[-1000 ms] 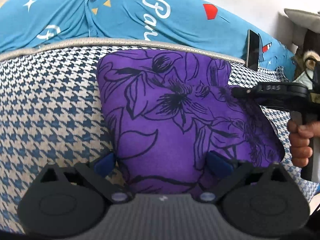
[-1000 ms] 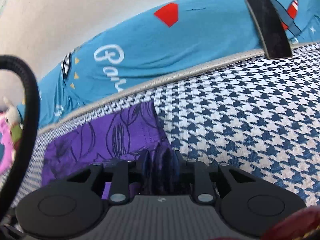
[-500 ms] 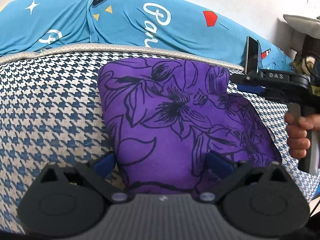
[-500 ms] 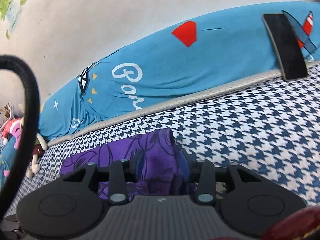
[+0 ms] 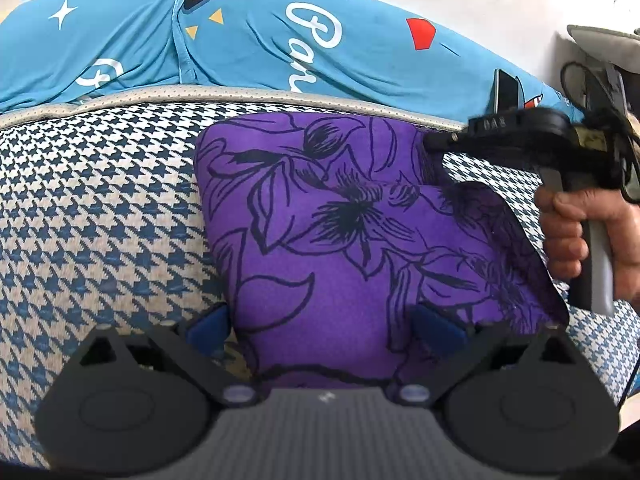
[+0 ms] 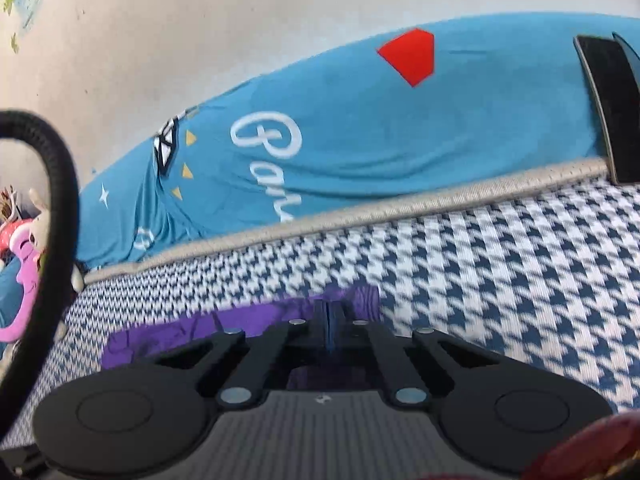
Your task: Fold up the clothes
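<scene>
My left gripper [image 5: 324,328] gapes wide over the purple garment [image 5: 340,232]; right gripper [image 6: 329,320] pinched closed, fabric hold unclear. Press folds flat, edges aligned.

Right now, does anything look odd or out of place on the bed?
The purple garment isn't folded square: its right flap lies askew with a curved edge. A dark phone leans against the blue pillow.
</scene>
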### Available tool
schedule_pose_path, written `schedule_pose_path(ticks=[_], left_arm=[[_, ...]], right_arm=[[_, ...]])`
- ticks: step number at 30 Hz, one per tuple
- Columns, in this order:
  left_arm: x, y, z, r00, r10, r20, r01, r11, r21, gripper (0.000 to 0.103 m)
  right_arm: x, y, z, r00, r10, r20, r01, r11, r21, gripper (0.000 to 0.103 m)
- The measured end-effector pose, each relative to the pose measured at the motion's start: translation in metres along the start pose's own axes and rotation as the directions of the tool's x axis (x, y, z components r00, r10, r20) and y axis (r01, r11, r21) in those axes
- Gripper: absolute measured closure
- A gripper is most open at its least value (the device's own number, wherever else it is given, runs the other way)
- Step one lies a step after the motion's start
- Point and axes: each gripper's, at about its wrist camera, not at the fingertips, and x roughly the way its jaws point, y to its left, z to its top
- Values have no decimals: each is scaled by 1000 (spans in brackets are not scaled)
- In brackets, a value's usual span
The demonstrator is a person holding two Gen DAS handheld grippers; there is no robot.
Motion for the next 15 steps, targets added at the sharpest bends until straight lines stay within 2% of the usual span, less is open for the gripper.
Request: schedule_pose_path(ticks=[4, 7, 11, 15], left_arm=[[2, 1, 1, 1000, -4, -8, 4, 1000, -4, 1], [2, 2, 2, 1000, -15, -16, 15, 1000, -17, 1], [2, 3, 3, 1000, -20, -19, 19, 1000, -20, 1], [2, 2, 3, 1000, -16, -17, 16, 1000, -14, 1]], right_arm=[[6, 0, 7, 999, -12, -31, 13, 1000, 22, 99], [-6, -5, 13, 1000, -2, -24, 3, 1000, 25, 96], [-20, -17, 13, 1000, 0, -29, 1, 1000, 18, 67], [-19, -29, 7, 997, 54, -60, -50, 997, 57, 61]])
